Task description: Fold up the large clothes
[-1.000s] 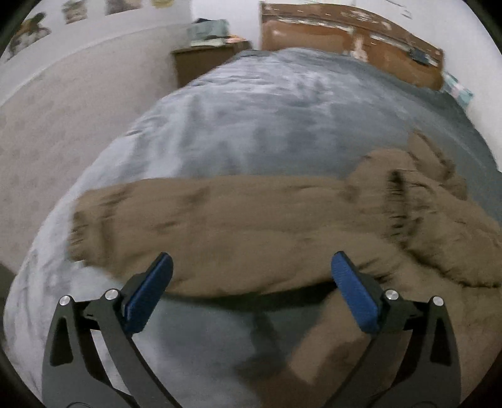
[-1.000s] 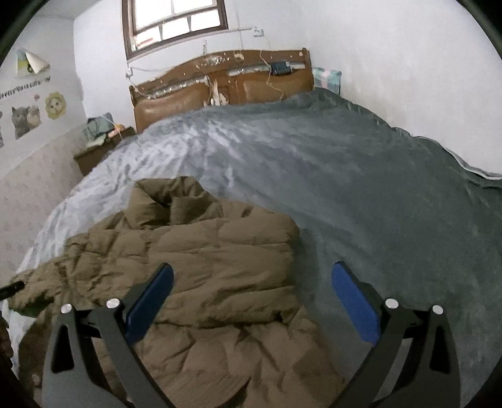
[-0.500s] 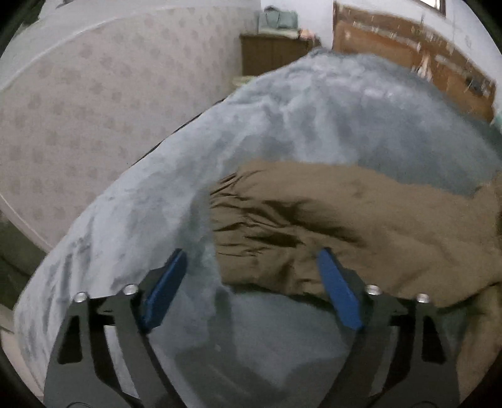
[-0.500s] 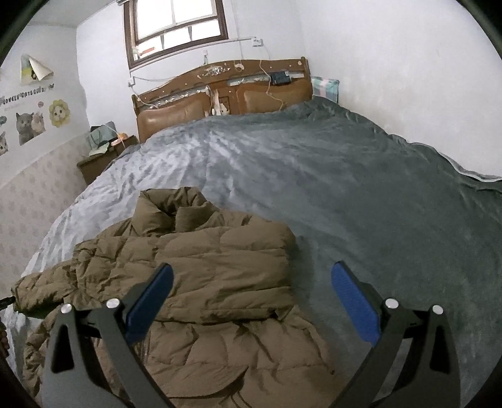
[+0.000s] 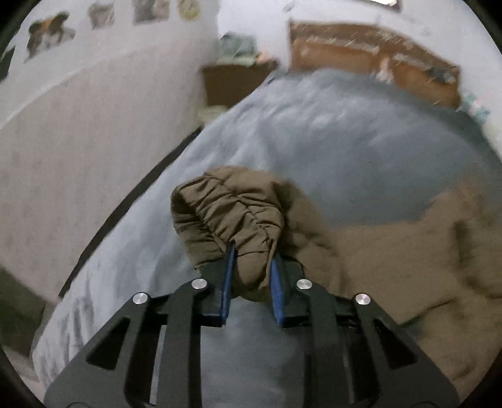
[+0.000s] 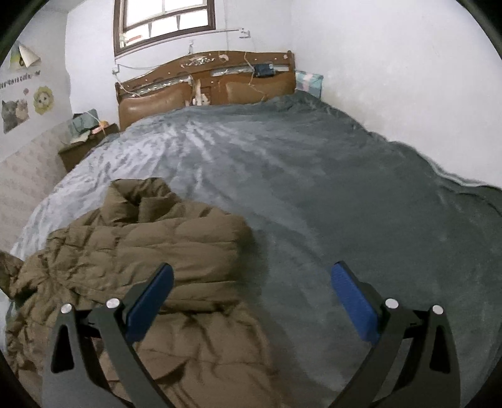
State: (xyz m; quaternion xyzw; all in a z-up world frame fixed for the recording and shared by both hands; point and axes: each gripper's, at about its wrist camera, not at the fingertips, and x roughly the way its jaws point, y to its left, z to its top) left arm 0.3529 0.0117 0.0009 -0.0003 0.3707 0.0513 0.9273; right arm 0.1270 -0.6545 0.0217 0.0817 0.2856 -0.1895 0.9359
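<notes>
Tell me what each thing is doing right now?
Left tool: shut on the sleeve cuff.
Sleeve cuff: bunched, pinched and lifted.
Right tool: open, holding nothing.
Brown puffer jacket: crumpled, partly folded on the bed.
Grey blanket: spread over the bed.
Window: looks shut, daylight outside.

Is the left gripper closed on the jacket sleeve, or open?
Closed. The left gripper pinches the brown jacket sleeve's gathered cuff between its blue pads.
</notes>
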